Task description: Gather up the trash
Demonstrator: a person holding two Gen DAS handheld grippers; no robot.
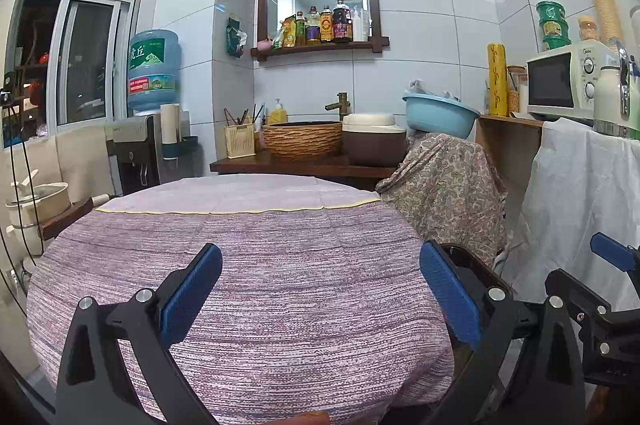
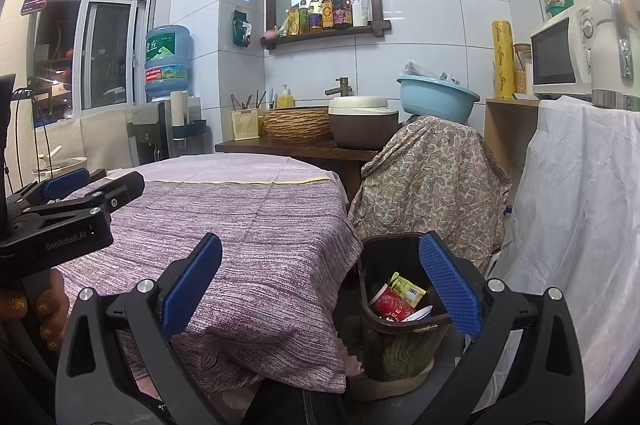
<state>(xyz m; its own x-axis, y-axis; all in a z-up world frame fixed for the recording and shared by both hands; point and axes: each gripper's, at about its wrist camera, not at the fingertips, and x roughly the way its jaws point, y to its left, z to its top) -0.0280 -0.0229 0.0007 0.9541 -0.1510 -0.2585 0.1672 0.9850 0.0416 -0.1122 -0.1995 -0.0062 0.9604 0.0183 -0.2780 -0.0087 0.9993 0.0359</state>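
Both the left gripper [image 1: 320, 289] and right gripper [image 2: 320, 285] are held wide open and empty; with wrappers already seen in the bin [image 2: 400, 309], the tablecloth [image 1: 248, 265] is best checked for leftovers.

A round table [image 1: 240, 285] stands in the foreground, draped in a purple-striped cloth [image 1: 260, 305] that hangs over its edge. A paler sheet with a yellow hem [image 1: 248, 191] covers the far part. On the floor [image 2: 400, 405] just beside the table stands a dark bin [image 2: 400, 337] on a pale base, holding wrappers [image 2: 396, 299].
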